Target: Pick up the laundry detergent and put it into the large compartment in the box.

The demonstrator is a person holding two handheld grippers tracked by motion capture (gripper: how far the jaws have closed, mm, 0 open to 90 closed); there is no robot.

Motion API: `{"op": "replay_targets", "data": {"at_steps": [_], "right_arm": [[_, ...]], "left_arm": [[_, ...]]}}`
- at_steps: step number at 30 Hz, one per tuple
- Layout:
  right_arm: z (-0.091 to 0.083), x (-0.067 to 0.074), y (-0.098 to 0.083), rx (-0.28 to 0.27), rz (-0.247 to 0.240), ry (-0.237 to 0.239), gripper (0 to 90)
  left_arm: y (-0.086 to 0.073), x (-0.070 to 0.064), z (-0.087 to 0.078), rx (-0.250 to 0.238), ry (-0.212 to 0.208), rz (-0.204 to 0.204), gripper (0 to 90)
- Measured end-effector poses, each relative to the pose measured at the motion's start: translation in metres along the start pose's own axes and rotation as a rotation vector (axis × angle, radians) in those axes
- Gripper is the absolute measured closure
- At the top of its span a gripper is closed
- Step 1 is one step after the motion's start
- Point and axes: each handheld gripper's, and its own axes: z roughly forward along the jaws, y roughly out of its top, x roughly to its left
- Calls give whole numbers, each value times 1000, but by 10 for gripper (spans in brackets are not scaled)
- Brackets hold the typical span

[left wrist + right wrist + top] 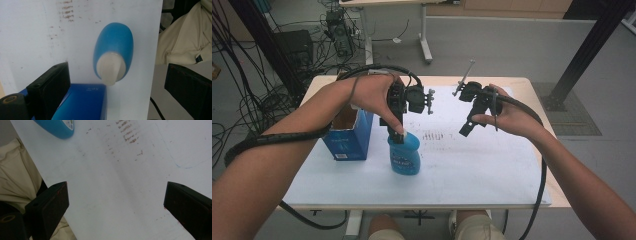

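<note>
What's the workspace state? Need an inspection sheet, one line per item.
Surface: white sheet over a wooden table, brown smudges near its middle.
Job's things: blue bottle upright with a white cap; open blue box at its left.
Clutter: nothing seen.
Grippers: left gripper above the bottle, jaws wide apart, holding nothing; right gripper open over bare sheet.
Cables: black cable along the left forearm, another along the right.
Surroundings: grey floor, tangled wires and equipment at far left, a second table's legs behind.
</note>
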Motion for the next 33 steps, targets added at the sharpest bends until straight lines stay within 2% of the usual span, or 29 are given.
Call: {"op": "replay_targets", "data": {"at_steps": [5,17,20,33], "right_arm": [[1,0,0,1,1,0,59],[1,-1,0,0,4,-1,59],[2,-1,-1,0,4,-1,59],[1,-1,-2,-2,8,-1,59]], "left_arm": [[-4,1,11,-15,-5,-8,69],[-4,2,39,-2,-7,-17,69],[-2,3,47,15,-10,-16,71],[-2,2,65,23,-7,-17,69]]}}
